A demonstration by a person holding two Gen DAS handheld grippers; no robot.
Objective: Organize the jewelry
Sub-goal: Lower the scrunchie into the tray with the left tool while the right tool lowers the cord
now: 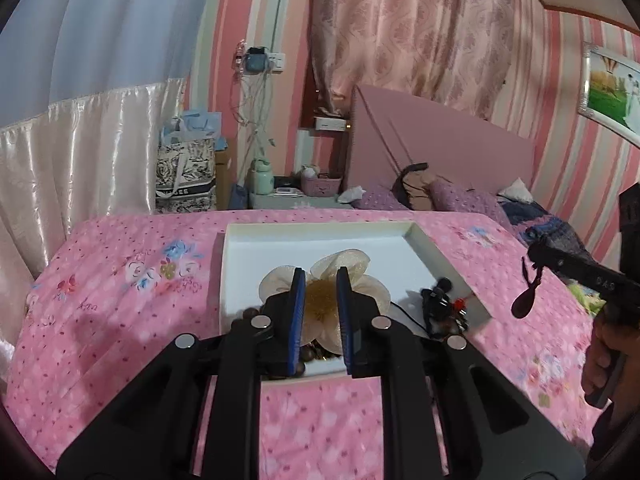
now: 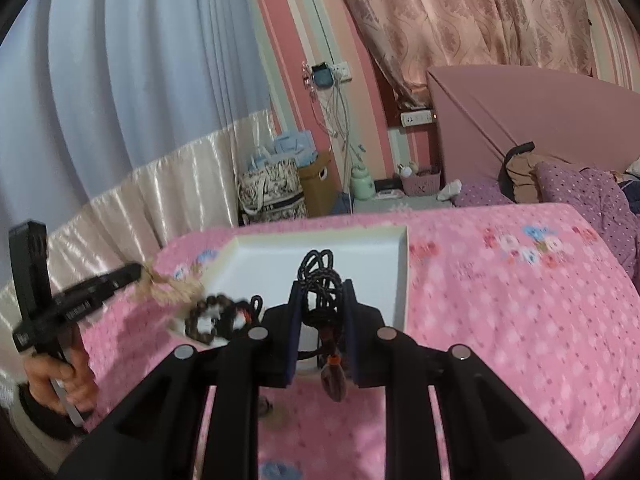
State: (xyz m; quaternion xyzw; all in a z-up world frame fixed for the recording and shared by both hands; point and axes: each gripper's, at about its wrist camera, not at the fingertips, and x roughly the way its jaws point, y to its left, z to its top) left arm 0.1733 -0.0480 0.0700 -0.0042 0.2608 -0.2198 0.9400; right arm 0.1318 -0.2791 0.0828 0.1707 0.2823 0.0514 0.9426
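Note:
A white tray [image 1: 316, 240] lies on a pink flowered cloth. My left gripper [image 1: 320, 280] is shut on a cream fabric flower [image 1: 352, 264] and holds it over the tray; brown beads [image 1: 316, 350] lie under it. A black cord tangle with red bits [image 1: 440, 304] lies at the tray's right side. My right gripper [image 2: 322, 292] is shut on a black cord necklace [image 2: 320, 276] with a dark brown pendant [image 2: 334, 380] hanging below, over the tray's [image 2: 360, 252] near edge. The right gripper also shows in the left wrist view [image 1: 532, 256], and the left gripper in the right wrist view [image 2: 136, 270].
A brown bead bracelet [image 2: 212, 316] lies at the tray's left corner. Behind the cloth-covered surface [image 1: 120, 300] are a bedside stand with a green bottle [image 1: 262, 178] and pink basket [image 1: 320, 186], a bag [image 1: 186, 176], and a bed with purple pillows [image 1: 460, 196].

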